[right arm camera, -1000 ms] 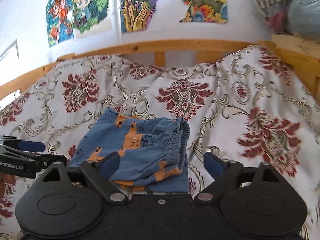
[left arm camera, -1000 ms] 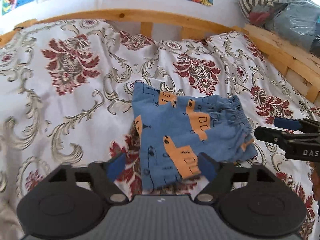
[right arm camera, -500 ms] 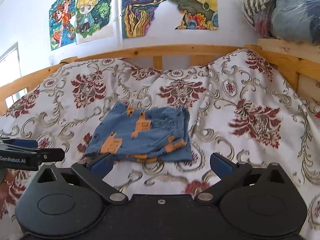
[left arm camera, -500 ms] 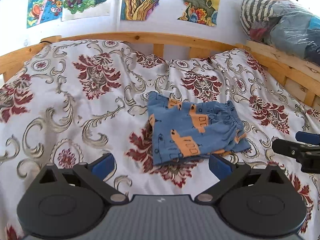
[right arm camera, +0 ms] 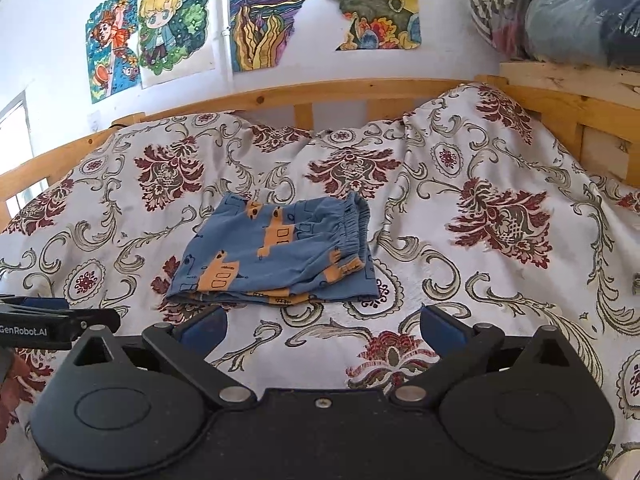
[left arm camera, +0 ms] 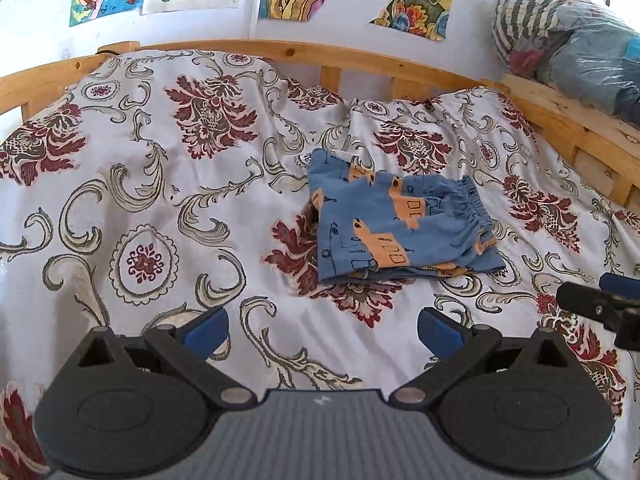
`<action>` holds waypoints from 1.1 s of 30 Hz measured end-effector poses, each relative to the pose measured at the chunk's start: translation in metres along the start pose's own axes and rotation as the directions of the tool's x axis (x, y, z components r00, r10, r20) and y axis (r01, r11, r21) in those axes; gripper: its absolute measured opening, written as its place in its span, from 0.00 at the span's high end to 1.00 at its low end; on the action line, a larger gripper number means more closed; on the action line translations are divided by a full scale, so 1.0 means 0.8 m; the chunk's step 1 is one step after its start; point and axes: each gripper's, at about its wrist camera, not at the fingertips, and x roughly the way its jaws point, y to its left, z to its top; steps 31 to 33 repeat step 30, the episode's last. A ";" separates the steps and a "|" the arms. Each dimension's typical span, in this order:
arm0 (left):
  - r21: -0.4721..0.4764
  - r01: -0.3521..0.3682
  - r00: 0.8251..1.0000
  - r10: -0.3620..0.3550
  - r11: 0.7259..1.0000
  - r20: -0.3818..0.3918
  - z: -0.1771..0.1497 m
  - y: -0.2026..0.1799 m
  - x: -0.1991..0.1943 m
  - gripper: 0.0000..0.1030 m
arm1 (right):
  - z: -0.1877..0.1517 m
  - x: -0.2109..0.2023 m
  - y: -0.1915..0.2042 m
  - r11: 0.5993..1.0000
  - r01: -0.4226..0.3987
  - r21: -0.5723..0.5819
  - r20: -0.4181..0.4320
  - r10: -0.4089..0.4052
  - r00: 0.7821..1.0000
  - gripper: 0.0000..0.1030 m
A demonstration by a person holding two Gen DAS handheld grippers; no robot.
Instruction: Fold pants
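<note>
Lying folded ahead of both claws, the pants (left arm camera: 400,228) rest on the bedspread (left arm camera: 160,184). Left gripper (left arm camera: 322,326) and right gripper (right arm camera: 322,324) gape wide, holding nothing. Judged finished: withdraw the 2 claws without snagging the waistband.

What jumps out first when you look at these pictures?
A small folded pair of blue pants with orange shapes lies mid-bed on a cream bedspread with big red flowers. Bright cartoon posters cover the wall behind. Both black tools, left tool and right tool, hover open, empty.
</note>
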 end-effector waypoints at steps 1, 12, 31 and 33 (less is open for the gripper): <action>0.001 -0.001 1.000 0.001 1.000 0.000 0.000 0.000 0.000 0.00 | 0.000 0.000 -0.001 1.000 0.000 0.003 -0.001 0.000 1.000 0.01; -0.009 -0.004 1.000 0.004 1.000 -0.017 -0.003 0.001 0.002 0.00 | -0.004 0.001 -0.003 1.000 0.005 0.012 -0.007 -0.005 1.000 0.01; 0.046 -0.065 0.997 0.066 0.997 -0.026 -0.006 -0.010 -0.001 0.00 | -0.012 0.002 -0.006 0.999 -0.002 0.032 -0.015 0.003 1.000 0.01; 0.046 -0.065 0.997 0.066 0.997 -0.026 -0.006 -0.010 -0.001 0.00 | -0.012 0.002 -0.006 0.999 -0.002 0.032 -0.015 0.003 1.000 0.01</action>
